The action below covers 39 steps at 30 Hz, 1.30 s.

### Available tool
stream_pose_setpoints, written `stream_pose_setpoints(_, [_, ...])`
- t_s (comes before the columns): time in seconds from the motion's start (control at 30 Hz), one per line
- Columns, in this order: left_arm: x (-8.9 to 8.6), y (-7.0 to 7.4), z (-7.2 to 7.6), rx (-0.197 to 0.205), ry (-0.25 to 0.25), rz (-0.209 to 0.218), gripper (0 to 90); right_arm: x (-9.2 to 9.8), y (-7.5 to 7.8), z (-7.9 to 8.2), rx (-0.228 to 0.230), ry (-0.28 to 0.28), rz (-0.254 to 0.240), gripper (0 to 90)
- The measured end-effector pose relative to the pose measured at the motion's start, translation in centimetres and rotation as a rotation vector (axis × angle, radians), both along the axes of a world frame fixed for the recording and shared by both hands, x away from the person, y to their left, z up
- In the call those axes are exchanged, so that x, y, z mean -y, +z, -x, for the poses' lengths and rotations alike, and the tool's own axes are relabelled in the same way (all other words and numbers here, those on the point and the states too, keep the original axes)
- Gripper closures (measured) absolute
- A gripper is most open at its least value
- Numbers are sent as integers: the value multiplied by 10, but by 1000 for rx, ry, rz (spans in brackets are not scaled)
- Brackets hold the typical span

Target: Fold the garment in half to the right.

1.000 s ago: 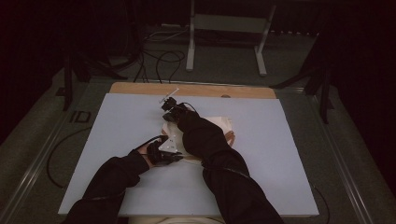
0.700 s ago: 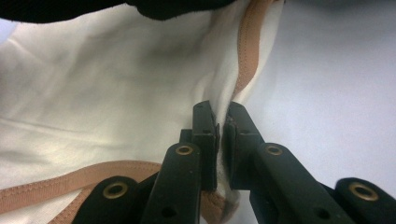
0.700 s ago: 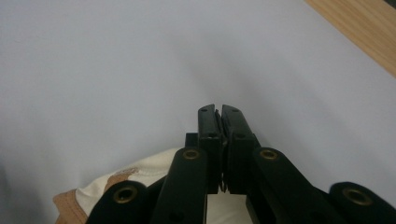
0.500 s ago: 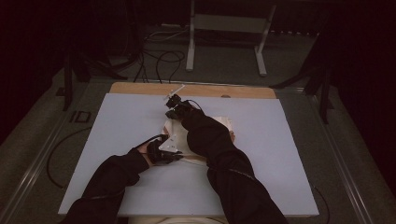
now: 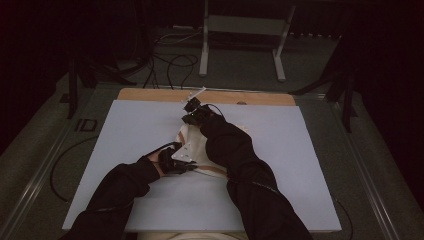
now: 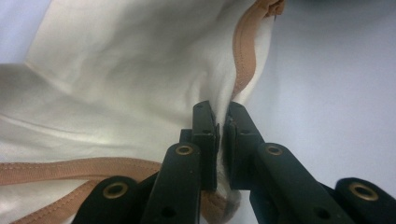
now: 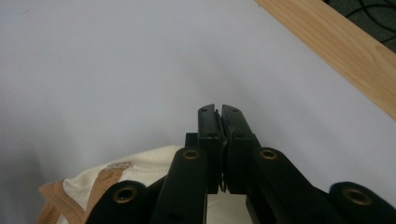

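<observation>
Cream garment [image 5: 197, 150] with tan trim lies crumpled mid-bench [image 5: 125, 130], between the two hands and partly under the right forearm. Left tongs [image 6: 220, 122] are clamped on its trimmed edge, cloth pinched between the jaws. Right tongs [image 7: 219, 112] are closed too, with a sliver of cloth seemingly caught low between the jaws and the rest of the garment hanging just below them; in the high view they sit at the far end of the cloth [image 5: 192, 116].

Risks, as I judge them:
- Thin bite on the left edge: a pull from the right hand could slide the trim out of the jaws.
- Right grip looks marginal, so the cloth may drop if lifted higher.
- Pulling both ends apart could bunch or twist the fabric instead of spreading it flat.
- The right forearm resting over the garment may drag it along.

Count: one garment, two tongs, one bench with a wooden strip [image 5: 260, 97] at its far edge.
</observation>
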<state>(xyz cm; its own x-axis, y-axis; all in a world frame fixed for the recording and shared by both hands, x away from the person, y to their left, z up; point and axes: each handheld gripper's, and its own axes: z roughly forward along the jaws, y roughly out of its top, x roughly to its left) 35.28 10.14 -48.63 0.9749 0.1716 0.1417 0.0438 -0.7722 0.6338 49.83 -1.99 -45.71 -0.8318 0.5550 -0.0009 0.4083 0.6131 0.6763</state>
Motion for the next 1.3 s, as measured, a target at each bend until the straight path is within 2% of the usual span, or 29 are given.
stream_pose_setpoints(0.13, [6, 5, 0, 14, -26, -26, 853, 6, 5, 1, 7, -6, -7, 883])
stream_pose_setpoints(0.47, [19, 18, -1, 28, -62, -43, 853, 27, 18, 3, 16, -26, -43, 883])
stream_pose_setpoints(0.53, [25, 21, -1, 31, -80, -62, 853, 31, 20, 3, 14, -31, -58, 883])
stream_pose_setpoints(0.6, [26, 21, -1, 30, -80, -55, 853, 34, 21, 4, 10, -42, -68, 882])
stream_pose_setpoints(0.7, [32, 24, -2, 31, -95, -70, 853, 42, 24, 5, 13, -58, -83, 882])
stream_pose_setpoints(1.3, [67, 30, -6, 16, -148, -108, 853, 88, 31, 10, 52, -101, -109, 882])
